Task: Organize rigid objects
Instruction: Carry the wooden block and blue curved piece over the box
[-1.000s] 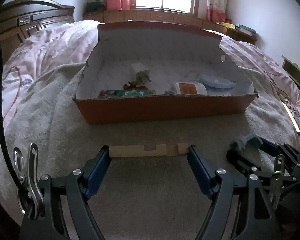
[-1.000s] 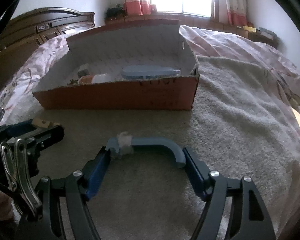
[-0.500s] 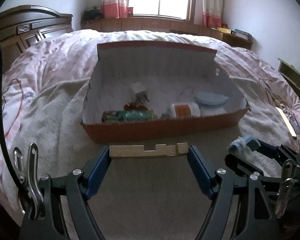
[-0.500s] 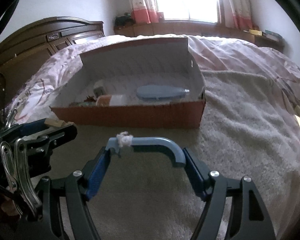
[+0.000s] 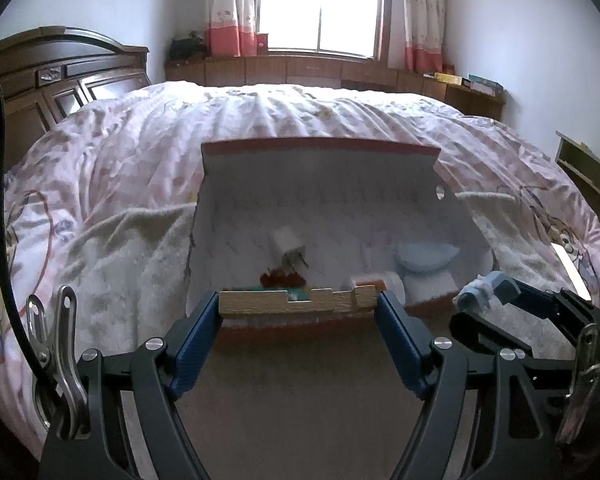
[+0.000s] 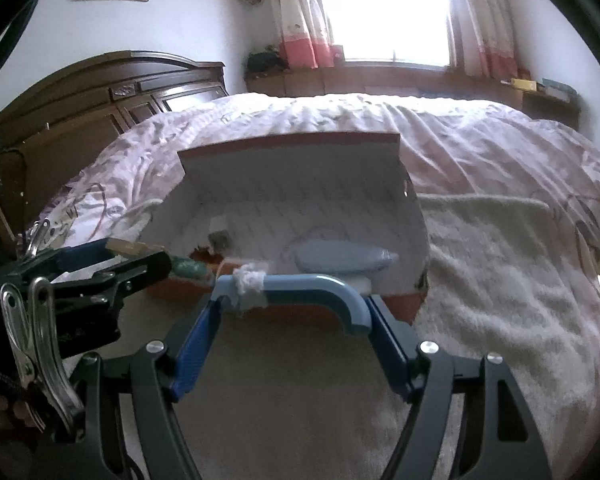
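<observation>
Grippers hold their things lengthwise between the fingers, left gripper (image 5: 299, 307) a wood block (image 5: 296, 301), right gripper (image 6: 295, 308) a blue handle (image 6: 312, 287), near the box (image 5: 320, 148) front wall, probably to drop inside.

No readable text, label, brand or number shows in either view.
</observation>
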### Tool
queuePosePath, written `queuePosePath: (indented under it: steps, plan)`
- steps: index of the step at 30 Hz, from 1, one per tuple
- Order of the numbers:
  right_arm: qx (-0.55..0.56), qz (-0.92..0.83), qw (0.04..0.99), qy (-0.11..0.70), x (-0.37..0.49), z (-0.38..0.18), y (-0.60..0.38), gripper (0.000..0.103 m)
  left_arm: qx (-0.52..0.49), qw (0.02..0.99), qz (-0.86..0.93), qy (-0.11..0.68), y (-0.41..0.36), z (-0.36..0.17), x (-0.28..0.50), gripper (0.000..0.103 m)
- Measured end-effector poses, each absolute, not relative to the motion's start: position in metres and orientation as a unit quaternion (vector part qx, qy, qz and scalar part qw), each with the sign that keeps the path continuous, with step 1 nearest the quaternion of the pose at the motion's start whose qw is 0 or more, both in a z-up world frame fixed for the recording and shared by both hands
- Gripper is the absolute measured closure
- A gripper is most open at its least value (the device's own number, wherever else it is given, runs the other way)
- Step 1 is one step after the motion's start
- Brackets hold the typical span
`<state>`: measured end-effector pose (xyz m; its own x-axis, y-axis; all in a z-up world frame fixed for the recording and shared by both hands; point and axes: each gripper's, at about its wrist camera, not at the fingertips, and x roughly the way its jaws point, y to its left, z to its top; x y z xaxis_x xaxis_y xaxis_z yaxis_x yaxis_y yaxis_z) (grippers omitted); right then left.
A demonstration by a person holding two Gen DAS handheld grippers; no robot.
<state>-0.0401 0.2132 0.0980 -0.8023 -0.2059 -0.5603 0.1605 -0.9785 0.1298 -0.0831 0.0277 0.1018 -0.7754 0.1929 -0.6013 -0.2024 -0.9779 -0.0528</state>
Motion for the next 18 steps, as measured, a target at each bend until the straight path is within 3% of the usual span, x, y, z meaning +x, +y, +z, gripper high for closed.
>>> queuePosePath:
  steps: [18]
  plan:
    - [0.281,-0.954,0.094,-0.032,-0.089,0.115,0.216,0.026,-0.309,0.1,0.946,0.007,0.031,0.107,-0.128,0.024]
